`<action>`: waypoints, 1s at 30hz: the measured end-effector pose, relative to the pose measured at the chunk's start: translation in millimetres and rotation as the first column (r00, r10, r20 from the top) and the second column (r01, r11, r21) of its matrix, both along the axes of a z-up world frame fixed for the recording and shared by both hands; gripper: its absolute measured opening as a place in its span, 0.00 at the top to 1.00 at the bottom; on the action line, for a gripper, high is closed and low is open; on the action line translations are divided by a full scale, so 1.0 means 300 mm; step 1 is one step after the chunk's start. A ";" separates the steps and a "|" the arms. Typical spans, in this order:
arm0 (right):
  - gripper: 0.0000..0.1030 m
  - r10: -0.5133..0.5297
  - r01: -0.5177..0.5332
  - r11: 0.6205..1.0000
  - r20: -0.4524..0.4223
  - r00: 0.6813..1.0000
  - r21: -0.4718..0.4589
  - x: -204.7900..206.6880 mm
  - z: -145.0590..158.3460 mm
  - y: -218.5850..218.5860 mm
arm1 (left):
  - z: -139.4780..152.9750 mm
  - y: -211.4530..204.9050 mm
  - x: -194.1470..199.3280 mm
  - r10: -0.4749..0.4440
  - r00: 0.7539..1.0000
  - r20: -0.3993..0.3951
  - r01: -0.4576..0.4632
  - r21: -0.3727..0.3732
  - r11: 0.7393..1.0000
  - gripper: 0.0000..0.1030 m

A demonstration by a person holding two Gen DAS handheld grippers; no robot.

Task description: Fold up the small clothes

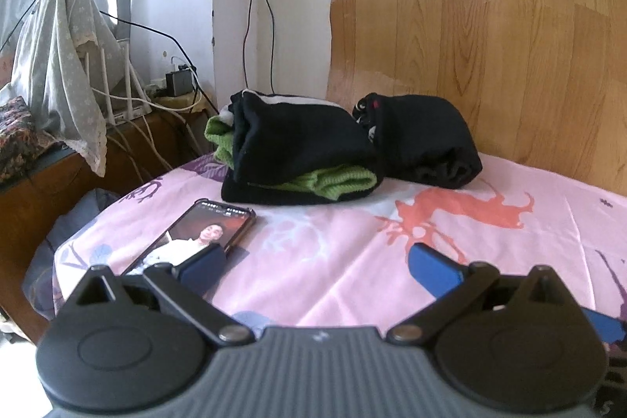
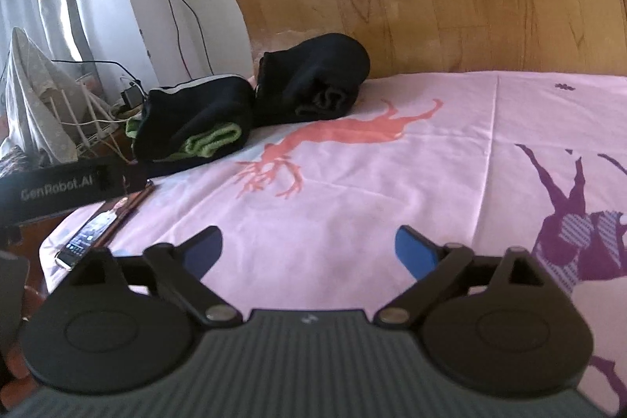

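Two folded bundles lie at the far side of the pink bed sheet [image 1: 333,261]. One is a black garment stacked with a green one [image 1: 298,155], also in the right wrist view [image 2: 196,128]. Right of it, touching, lies a rolled black garment [image 1: 427,140], also in the right wrist view [image 2: 313,81]. My left gripper [image 1: 317,261] is open and empty above the sheet, well short of the bundles. My right gripper [image 2: 309,249] is open and empty above the sheet [image 2: 352,183]. The left gripper's body [image 2: 58,187] shows at the left of the right wrist view.
A phone [image 1: 196,237] with a lit screen lies on the sheet by my left finger, also in the right wrist view [image 2: 102,226]. A wooden headboard [image 1: 490,26] rises behind the bundles. A side cabinet [image 1: 78,175] with cables and a draped cloth [image 1: 62,65] stands left of the bed.
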State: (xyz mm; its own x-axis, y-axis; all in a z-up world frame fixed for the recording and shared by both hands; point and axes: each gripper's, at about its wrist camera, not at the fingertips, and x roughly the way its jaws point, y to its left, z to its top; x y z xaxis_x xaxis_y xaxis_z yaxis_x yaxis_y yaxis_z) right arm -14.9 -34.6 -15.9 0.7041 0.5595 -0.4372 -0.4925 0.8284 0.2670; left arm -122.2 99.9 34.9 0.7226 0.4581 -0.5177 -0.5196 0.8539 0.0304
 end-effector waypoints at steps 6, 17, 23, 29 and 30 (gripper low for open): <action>0.05 0.012 -0.011 1.000 -0.039 0.999 0.029 0.021 -0.010 -0.014 | -0.037 -0.007 0.030 0.006 0.999 -0.044 -0.006 0.001 1.000 0.00; 0.04 -0.016 0.022 0.994 -0.062 0.998 0.104 0.066 -0.019 -0.065 | -0.091 -0.030 0.100 0.024 0.996 -0.088 -0.021 0.030 0.999 0.00; 0.04 0.014 -0.004 0.990 -0.071 0.997 0.143 0.064 -0.020 -0.082 | -0.101 -0.041 0.121 0.009 0.995 -0.102 -0.006 0.022 1.000 0.00; 0.04 0.022 -0.007 0.983 -0.077 0.997 0.182 0.067 -0.020 -0.099 | -0.073 -0.037 0.115 -0.017 0.997 -0.069 0.017 -0.008 1.000 0.00; 0.04 0.022 -0.007 0.982 -0.077 0.997 0.187 0.067 -0.020 -0.102 | -0.067 -0.038 0.113 -0.014 0.998 -0.062 0.014 0.000 1.000 0.00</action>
